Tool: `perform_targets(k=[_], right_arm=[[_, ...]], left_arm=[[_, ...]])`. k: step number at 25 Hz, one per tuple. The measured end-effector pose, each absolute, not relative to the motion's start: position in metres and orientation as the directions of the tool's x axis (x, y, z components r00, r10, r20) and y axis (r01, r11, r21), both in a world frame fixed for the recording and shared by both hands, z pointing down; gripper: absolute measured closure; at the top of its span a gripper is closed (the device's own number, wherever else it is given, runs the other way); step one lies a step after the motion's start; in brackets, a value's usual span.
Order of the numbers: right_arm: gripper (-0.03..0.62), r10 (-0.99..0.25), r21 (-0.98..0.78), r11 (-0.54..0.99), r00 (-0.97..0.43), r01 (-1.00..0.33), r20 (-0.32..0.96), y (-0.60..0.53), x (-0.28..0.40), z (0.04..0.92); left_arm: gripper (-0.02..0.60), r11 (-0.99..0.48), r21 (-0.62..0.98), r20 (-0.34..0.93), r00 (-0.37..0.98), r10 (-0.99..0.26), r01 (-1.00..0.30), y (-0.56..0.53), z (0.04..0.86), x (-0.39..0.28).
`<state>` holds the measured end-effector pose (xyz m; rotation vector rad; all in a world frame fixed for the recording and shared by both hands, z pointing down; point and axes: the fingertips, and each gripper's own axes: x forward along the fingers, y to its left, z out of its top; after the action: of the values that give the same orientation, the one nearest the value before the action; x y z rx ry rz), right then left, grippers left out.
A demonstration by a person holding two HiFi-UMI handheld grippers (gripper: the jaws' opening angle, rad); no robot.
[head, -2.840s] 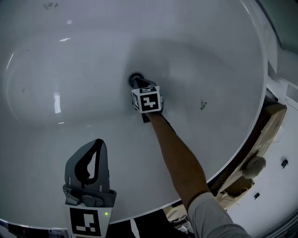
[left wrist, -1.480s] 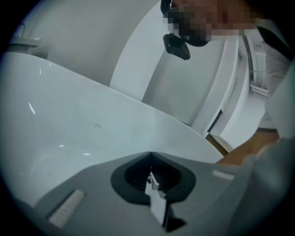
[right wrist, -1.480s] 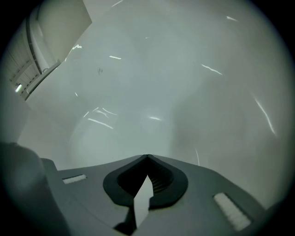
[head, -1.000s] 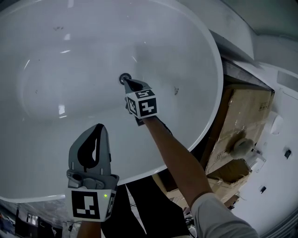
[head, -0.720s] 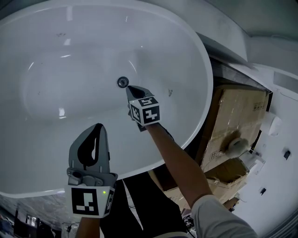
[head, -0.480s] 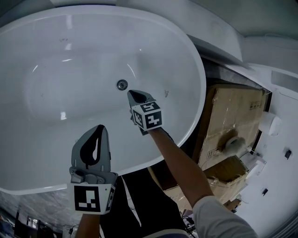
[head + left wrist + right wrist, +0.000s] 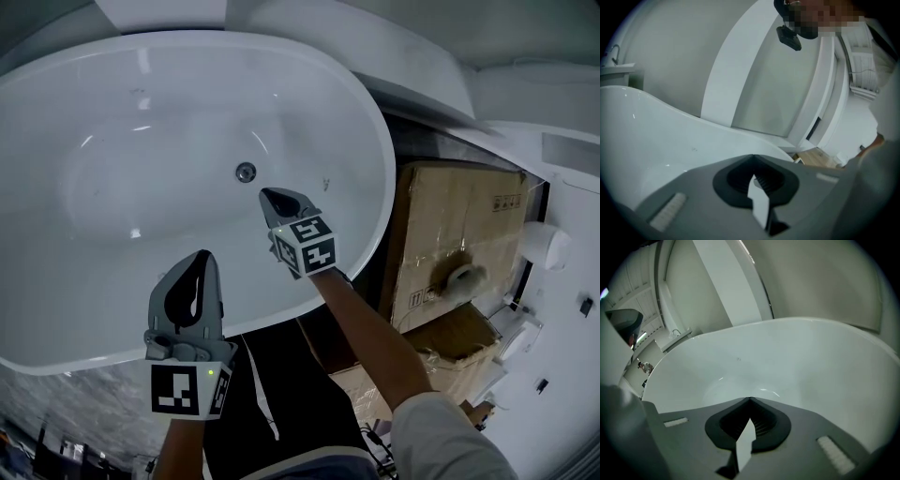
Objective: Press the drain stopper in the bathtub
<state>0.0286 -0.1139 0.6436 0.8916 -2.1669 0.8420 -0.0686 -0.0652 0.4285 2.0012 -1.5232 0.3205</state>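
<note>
The round metal drain stopper sits at the bottom of the white oval bathtub. My right gripper hangs above the tub floor, a little to the near right of the stopper and apart from it, its jaws shut with nothing held. My left gripper is held over the tub's near rim, also shut and empty. In the right gripper view the jaws meet at the tips over the tub's inner wall. In the left gripper view the jaws meet too, in front of the tub's rim.
To the right of the tub stand cardboard boxes with a roll of tape on them. Another white tub edge runs along the back. White fittings are at the far right. A person's legs in dark clothing are below the near rim.
My right gripper has lifted off the drain stopper and drawn back toward me. The head view has pulled back, so the whole tub and the boxes now show. The left gripper stayed near the rim.
</note>
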Motion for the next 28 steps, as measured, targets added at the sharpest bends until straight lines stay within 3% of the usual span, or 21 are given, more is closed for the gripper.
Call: perform_targets(k=[10, 28], right_arm=[[0.600, -0.385, -0.332, 0.585, -0.613, -0.740, 0.689, -0.101, 0.043, 0.566], [0.599, -0.410, -0.326, 0.645, -0.673, -0.691, 0.616, -0.075, 0.054, 0.423]], left_arm=[[0.581, -0.231, 0.280, 0.510, 0.348, -0.787, -0.932, -0.051, 0.380, -0.039], [0.581, -0.218, 0.269, 0.479, 0.326, -0.815, -0.938, -0.028, 0.292, -0.035]])
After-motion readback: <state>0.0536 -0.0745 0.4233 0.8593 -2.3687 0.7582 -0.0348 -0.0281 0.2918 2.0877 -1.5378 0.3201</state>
